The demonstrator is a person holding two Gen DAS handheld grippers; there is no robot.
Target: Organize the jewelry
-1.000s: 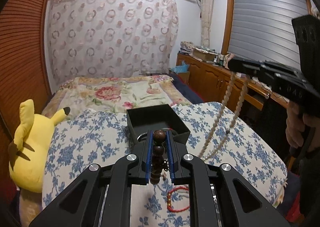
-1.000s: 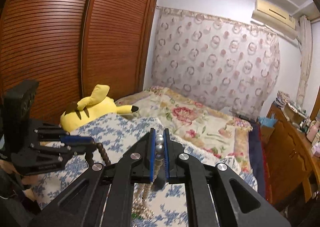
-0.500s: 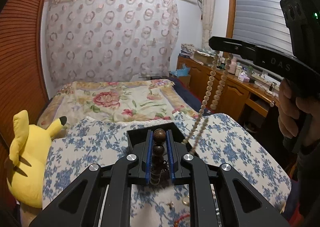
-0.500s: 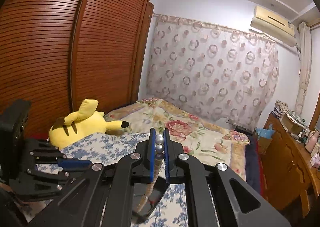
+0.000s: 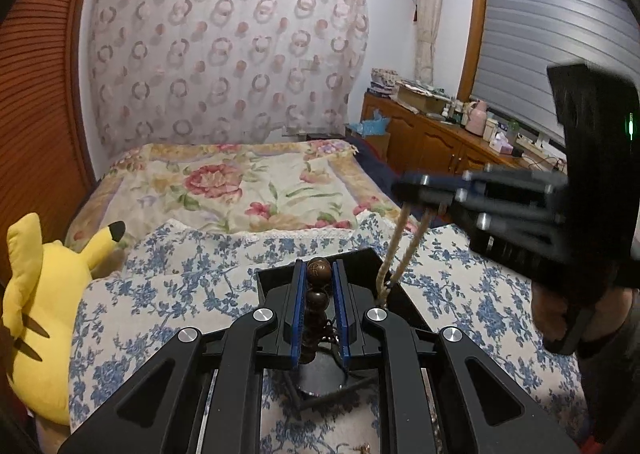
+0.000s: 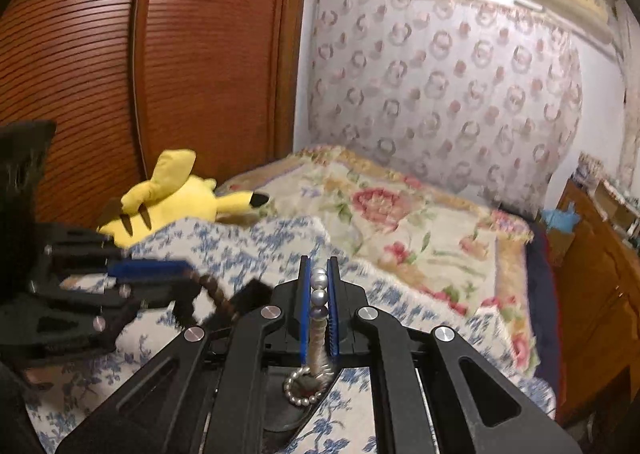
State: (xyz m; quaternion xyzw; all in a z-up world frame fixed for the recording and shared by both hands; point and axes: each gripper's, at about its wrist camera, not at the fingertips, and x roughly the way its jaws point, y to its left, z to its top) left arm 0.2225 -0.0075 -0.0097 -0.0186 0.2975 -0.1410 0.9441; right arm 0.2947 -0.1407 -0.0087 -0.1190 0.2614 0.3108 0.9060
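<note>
I am holding two strands over the black jewelry box (image 5: 372,274), which is sitting on the blue floral cloth (image 5: 180,286) covering the bed. My left hand-held gripper (image 5: 318,274) is clamping a dark wooden bead bracelet (image 5: 316,296), its lower beads hanging toward the box interior. My right hand-held gripper (image 6: 319,282) is pinching a pearl necklace (image 6: 316,354); in the right wrist view its lower loop is coiling on the box floor, while the rest is hanging taut between the jaws.

Risks, in my judgement: both strands are descending into the same box close together, so they could tangle. Releasing the necklace off-centre could drape it over the box wall. The box looks light and could shift on the soft bedding if a strand drags against it.
</note>
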